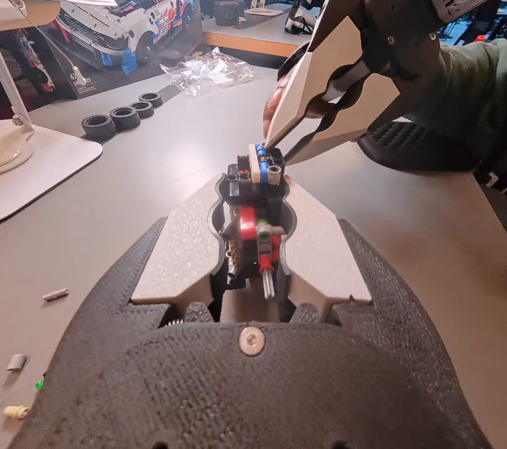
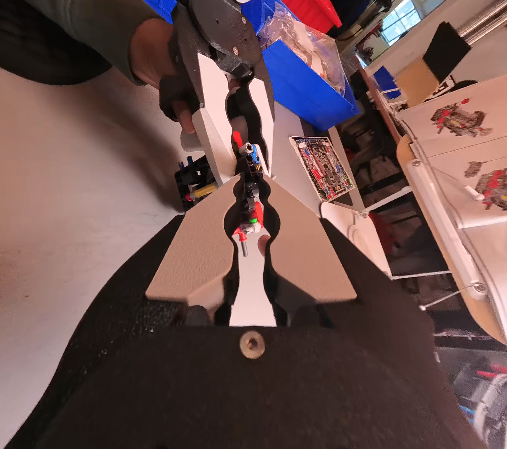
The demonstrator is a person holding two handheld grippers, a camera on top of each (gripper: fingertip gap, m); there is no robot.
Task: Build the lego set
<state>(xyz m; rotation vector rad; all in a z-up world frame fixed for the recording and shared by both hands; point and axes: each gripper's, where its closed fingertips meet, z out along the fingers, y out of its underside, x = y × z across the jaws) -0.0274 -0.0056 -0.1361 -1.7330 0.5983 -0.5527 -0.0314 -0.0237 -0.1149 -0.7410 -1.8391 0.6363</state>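
Note:
A small lego assembly [image 1: 253,205] of black beams with red, grey and blue parts is held above the table. My left gripper [image 1: 253,180] is shut on its black middle. Its red pin and grey axle end points back at the left wrist camera. My right gripper [image 1: 276,153] comes in from the upper right, and its tips pinch the far black and blue end. In the right wrist view, my right gripper [image 2: 254,176] is closed on the assembly [image 2: 253,161]. The left gripper [image 2: 241,158] reaches down from above.
Several black tyres [image 1: 120,114] lie in a row at the left, before the lego box [image 1: 123,24] and a plastic bag [image 1: 208,73]. Loose small pieces [image 1: 56,294] lie at the near left. A second black subassembly [image 2: 194,180], a sticker sheet [image 2: 321,167] and a blue bin [image 2: 301,84] stand beyond. My left and right fingertips are right by each other.

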